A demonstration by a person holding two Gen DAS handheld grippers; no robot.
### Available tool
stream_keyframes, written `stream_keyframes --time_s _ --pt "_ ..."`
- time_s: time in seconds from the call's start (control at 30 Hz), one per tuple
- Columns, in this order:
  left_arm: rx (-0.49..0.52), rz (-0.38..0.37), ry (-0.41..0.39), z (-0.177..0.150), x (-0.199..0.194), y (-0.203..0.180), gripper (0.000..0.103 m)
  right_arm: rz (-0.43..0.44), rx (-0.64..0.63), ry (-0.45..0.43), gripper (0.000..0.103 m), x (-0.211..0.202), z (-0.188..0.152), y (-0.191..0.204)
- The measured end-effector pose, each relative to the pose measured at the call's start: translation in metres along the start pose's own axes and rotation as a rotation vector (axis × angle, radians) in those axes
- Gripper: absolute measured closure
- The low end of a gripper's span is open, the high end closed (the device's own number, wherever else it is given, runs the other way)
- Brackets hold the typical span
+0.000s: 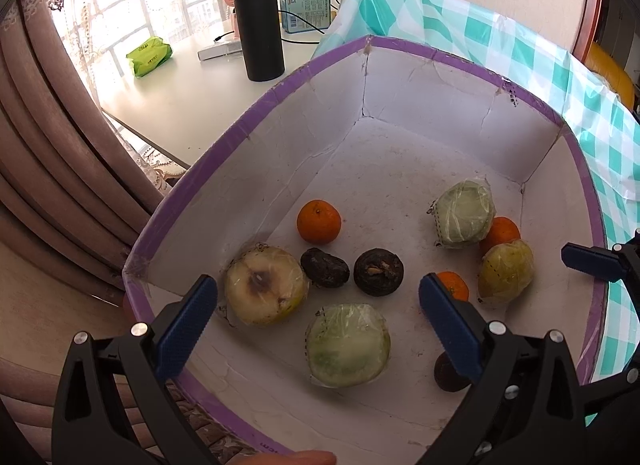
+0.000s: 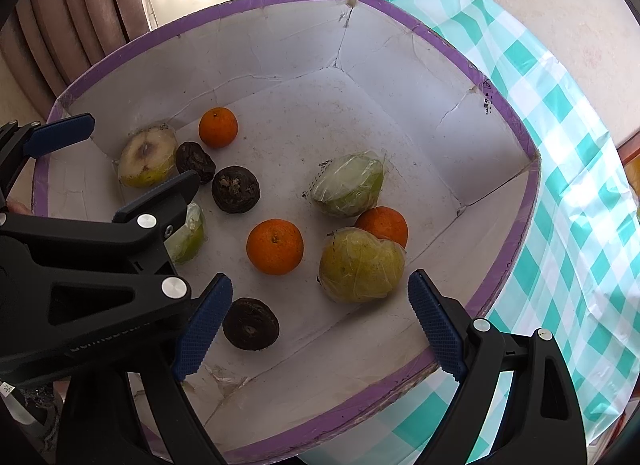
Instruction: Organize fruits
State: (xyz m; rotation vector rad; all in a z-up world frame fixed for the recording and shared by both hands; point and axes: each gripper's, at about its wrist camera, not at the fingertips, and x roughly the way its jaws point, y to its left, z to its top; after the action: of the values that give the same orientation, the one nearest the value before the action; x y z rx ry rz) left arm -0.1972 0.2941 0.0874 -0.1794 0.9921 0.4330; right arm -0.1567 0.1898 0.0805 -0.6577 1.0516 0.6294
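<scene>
Hovering: left gripper (image 1: 318,301), right gripper (image 2: 320,317) | fingers spread | box (image 2: 400,377)

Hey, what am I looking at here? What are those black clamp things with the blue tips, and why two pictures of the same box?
They are hand-held tongs, one in each of a person's hands, each with a camera looking along its two fingers. One picture is from the left tongs, the other from the right tongs. Both are open and hold nothing. Below them is a box with a purple rim, on a checked cloth. Inside lie loose oranges, dark brown fruits and pale fruits in plastic wrap. A black flask stands on the table behind.
</scene>
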Motion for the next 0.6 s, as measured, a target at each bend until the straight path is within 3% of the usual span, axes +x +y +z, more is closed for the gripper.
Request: stream_keyframes --time_s 0.6 --pt "0.002 -0.002 -0.001 0.0002 0.0014 0.0002 0.002 0.000 0.000 -0.004 0.017 -0.0001 -0.0001 0.0000"
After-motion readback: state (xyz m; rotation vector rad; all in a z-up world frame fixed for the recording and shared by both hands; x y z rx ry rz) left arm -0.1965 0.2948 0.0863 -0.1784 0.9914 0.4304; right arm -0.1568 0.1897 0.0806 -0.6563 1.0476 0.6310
